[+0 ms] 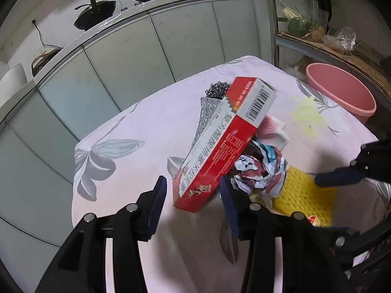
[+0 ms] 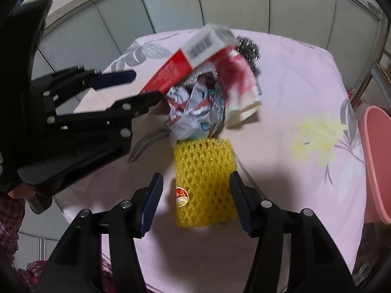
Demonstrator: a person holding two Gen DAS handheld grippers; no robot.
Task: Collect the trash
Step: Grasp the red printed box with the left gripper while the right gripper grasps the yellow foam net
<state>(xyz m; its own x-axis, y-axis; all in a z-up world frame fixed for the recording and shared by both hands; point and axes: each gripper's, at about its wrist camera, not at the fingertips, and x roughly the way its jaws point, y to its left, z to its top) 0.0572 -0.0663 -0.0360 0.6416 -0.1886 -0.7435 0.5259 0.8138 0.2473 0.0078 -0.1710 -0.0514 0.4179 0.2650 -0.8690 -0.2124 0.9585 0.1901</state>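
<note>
A red and white carton leans tilted on a heap of trash on the pink flowered tablecloth. Its lower end lies between the fingers of my left gripper, which stands open with a gap at the left pad. The heap holds crumpled printed paper, a steel scourer and a glittery silver sponge. In the right wrist view, my right gripper is open astride a yellow foam net lying flat. The left gripper reaches in from the left towards the carton.
A pink plastic basin stands off the table's right edge, also the basin in the left wrist view. Pale cabinet doors curve behind the table, with woks on the counter. A metal shelf with bags stands at the right.
</note>
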